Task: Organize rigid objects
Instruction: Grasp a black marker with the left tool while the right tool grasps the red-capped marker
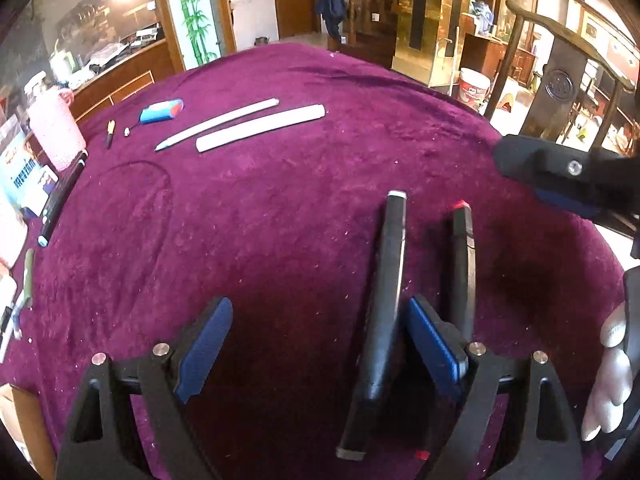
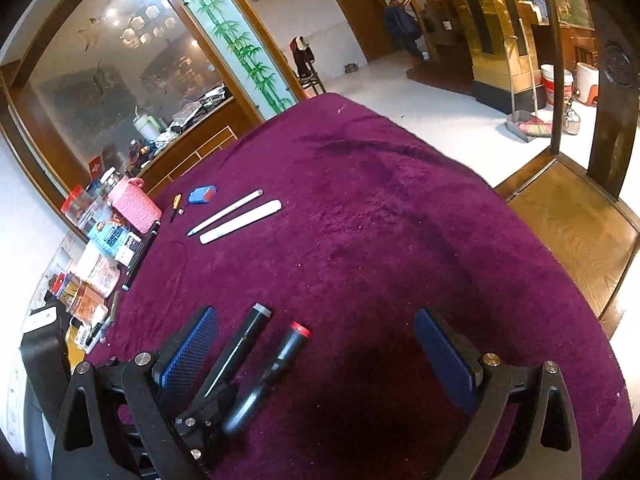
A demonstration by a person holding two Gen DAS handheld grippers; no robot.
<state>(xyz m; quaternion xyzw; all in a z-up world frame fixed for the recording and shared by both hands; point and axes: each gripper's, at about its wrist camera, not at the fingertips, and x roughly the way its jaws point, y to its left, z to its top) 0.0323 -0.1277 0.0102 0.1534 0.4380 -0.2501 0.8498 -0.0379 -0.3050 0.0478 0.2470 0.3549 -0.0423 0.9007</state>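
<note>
Now, your left gripper (image 1: 316,336) spread wide, holding nothing; right gripper (image 2: 316,348) likewise spread. 2 black markers on purple cloth (image 1: 280,208): white-capped marker (image 1: 386,280) between left fingers, red-capped marker (image 1: 462,272) just beside, at 3 o'clock. Center white-capped barrel before pinching. At 11 o'clock: 2 white sticks (image 1: 240,126), 1 blue case (image 1: 162,111).

We had both wrist cameras low over the table (image 1: 280,208), looking forward along their grippers' fingers, and both views shared the two black markers (image 2: 244,356) close by.
</note>
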